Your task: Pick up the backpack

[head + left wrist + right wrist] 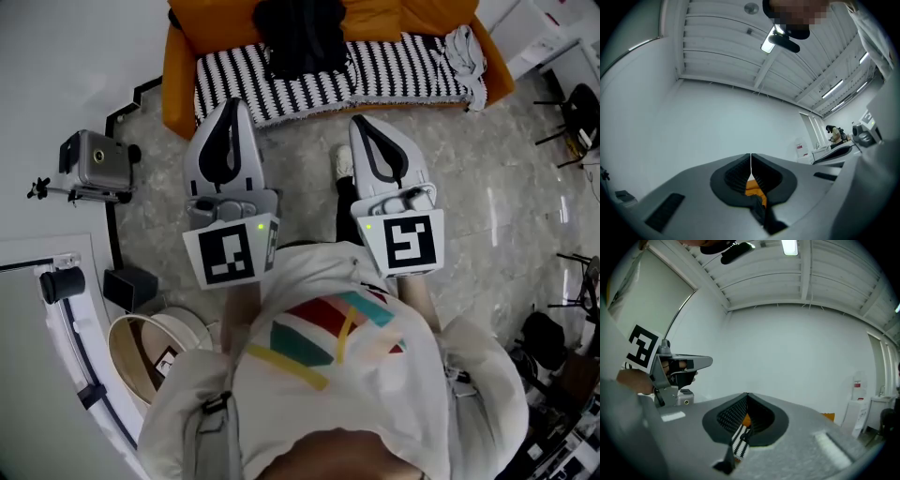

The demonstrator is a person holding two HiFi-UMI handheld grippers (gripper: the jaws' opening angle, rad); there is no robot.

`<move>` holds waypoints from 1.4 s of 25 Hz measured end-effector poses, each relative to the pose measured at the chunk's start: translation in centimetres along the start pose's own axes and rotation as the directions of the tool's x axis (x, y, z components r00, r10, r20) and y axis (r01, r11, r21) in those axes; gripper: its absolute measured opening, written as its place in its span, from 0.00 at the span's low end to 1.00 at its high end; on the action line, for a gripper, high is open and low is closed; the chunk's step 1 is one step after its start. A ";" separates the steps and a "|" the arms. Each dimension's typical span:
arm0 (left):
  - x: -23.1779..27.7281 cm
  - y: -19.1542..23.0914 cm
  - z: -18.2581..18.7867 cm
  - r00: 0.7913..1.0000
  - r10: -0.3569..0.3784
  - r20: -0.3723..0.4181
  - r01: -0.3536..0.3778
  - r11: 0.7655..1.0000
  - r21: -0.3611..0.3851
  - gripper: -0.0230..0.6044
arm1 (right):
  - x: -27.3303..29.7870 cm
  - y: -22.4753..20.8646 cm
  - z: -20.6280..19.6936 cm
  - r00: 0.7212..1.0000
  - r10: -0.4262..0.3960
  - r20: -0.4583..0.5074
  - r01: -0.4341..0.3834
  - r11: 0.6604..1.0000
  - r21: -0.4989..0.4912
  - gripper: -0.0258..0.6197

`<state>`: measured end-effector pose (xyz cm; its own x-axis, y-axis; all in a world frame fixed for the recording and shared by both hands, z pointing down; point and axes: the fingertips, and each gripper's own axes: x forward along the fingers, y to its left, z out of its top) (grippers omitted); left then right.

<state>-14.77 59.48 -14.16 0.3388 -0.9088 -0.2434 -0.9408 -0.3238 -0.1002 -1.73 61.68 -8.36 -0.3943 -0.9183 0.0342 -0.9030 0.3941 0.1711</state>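
The backpack (302, 37) lies on the orange sofa (178, 84), well apart from the left claw (232, 105) and the right claw (362, 124), both pressed tight together with nothing in them, so I think the picking up has not started yet.

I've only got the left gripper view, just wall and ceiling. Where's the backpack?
Observer: The black backpack sits on the striped cover of the orange sofa, straight ahead of the person.
Operator: Is either gripper touching it?
Observer: No, the left gripper and right gripper both point at the sofa, short of the backpack.
Operator: Is the right one open?
Observer: No, its fingers are shut, with nothing between them.
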 end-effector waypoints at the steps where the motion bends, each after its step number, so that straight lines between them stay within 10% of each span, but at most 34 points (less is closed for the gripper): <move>1: 1.1 0.1 -0.4 1.000 0.012 0.001 -0.012 1.000 -0.002 0.06 | 1.1 -0.8 0.0 1.000 0.012 0.014 -0.012 1.000 0.000 0.05; 20: 25.6 2.3 -5.0 0.990 0.141 -0.021 -0.139 0.988 0.074 0.06 | 23.2 -16.3 -2.6 0.982 0.167 0.087 -0.175 0.979 0.103 0.05; 35: 44.7 5.2 -7.6 0.983 0.177 -0.055 -0.178 0.984 -0.015 0.06 | 37.4 -28.3 -2.0 0.972 0.233 0.019 -0.233 0.962 0.144 0.05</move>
<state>-4.63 15.11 -18.21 0.1655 -0.9649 -0.2039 -0.9862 -0.1605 -0.0410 9.39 16.15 -9.93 -0.5970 -0.8003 0.0548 -0.8010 0.5985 0.0145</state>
